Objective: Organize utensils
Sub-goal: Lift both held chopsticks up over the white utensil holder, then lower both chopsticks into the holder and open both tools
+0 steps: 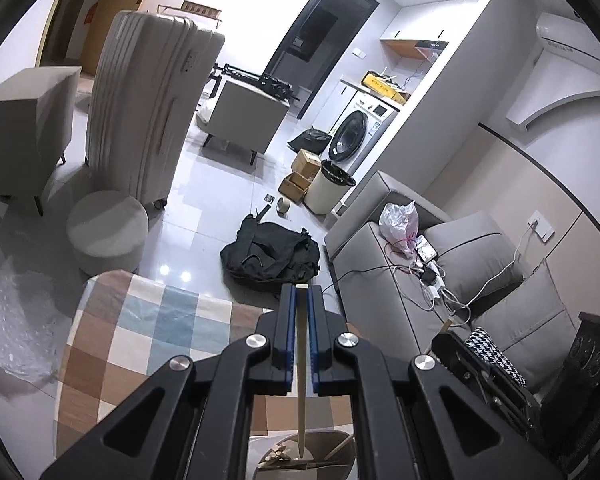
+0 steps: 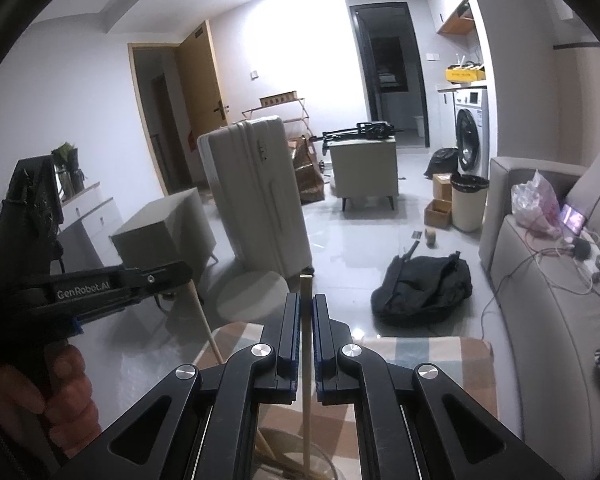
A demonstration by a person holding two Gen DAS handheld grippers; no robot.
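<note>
Checked cloth covers the table (image 1: pixel 148 320), and a round container (image 1: pixel 324 446) on it already holds several sticks. Left gripper (image 1: pixel 302 292) and right gripper (image 2: pixel 306 300) each clamp one chopstick (image 1: pixel 301 360) (image 2: pixel 307 380) upright above it; both remain to be deposited.

Holder (image 1: pixel 320 454) cut off by bottom edge, chopstick (image 2: pixel 307 432) tip hidden, hand (image 2: pixel 40 392) blurred

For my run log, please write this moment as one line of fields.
left gripper: shut on chopstick | right gripper: shut on chopstick | both above container on table
</note>
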